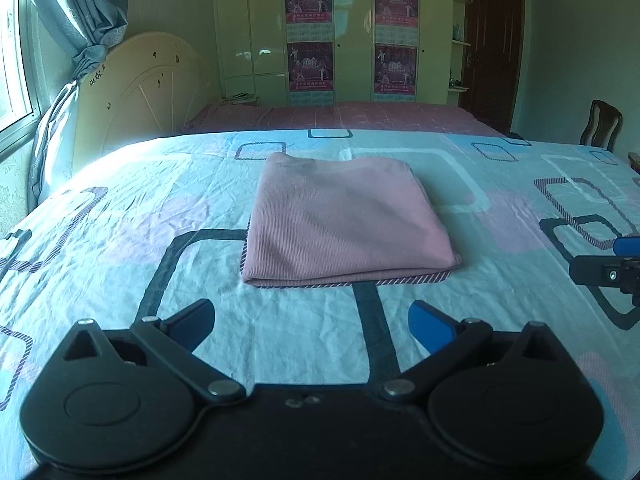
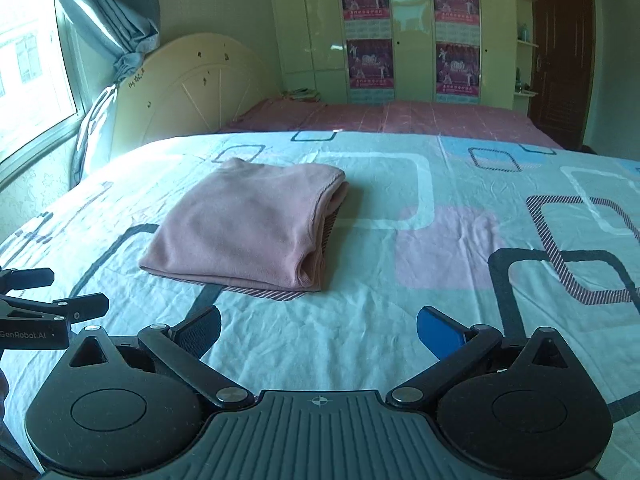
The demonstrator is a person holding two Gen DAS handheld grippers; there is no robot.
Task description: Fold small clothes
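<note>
The left tool (image 1: 310,318) hangs low over the near part of the bed, its two fingers spread wide apart with nothing between them. That wide stance suits a tool that has nothing to hold just now: there is only bare sheet in the gap. The right tool (image 2: 318,326) stands the same way, fingers apart and empty, just beside the left one; each shows at the edge of the other's view, so the two are level with one another and drawn near the person's side of the bed.

Ahead of both, well clear of the fingers, lies the pink garment (image 1: 344,220). It rests flat on the patterned bedsheet (image 1: 120,240) as a neat, roughly square packet of several layers. From the right wrist view its stacked edges show along its right side (image 2: 320,236), while the side facing the tools is a smooth rounded crease. Judging by that compact shape, the folding looks finished or nearly so, which would explain why neither tool touches it.

It sits near the middle of the bed, where the sheet is flat and both tools could reach it from either side. Beyond it are a second bed with a reddish cover (image 1: 340,116), a pale headboard (image 1: 148,88) and a wardrobe (image 1: 348,32) hung with posters.
</note>
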